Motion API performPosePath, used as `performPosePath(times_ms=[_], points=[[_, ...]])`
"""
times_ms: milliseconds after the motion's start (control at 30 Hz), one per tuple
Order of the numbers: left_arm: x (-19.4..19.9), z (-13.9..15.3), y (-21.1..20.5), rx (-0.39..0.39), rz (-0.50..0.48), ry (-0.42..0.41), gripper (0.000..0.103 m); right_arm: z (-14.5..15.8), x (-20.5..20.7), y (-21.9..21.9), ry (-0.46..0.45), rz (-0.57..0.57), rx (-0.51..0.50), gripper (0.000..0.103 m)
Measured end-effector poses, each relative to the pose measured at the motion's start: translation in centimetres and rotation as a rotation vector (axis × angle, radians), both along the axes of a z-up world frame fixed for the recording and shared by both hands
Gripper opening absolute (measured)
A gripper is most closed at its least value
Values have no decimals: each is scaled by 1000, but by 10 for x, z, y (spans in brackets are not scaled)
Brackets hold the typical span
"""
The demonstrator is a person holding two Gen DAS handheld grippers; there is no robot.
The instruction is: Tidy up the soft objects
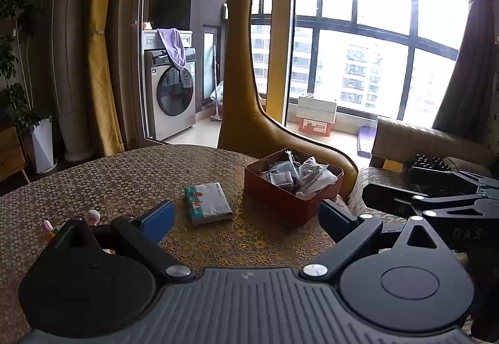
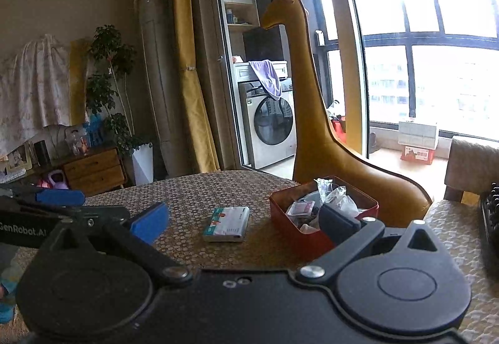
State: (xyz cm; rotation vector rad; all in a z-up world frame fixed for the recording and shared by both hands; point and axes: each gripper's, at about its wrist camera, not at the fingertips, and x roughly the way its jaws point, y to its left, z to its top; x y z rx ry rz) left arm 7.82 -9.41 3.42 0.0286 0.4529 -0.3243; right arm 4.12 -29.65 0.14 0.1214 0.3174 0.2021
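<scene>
A soft tissue pack, white with teal trim, lies flat on the round table. To its right stands a red box full of crumpled plastic bags and small packets. My left gripper is open, blue pads wide apart, nearer than the pack and holding nothing. My right gripper is open too, the pack and box beyond its fingers. A small pink and white toy peeks out behind the left finger. Each gripper shows at the edge of the other's view.
A tall yellow giraffe figure stands just behind the table. A padded chair sits to the right. A washing machine, a curtain and large windows are farther back; a wooden cabinet and plants stand at left.
</scene>
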Motion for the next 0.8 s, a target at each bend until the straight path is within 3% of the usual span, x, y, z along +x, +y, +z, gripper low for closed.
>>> performPosePath(times_ms=[800], points=[[-5,-2,7,-5,18,-1,99,1,-5,6,6,4,-9,103]])
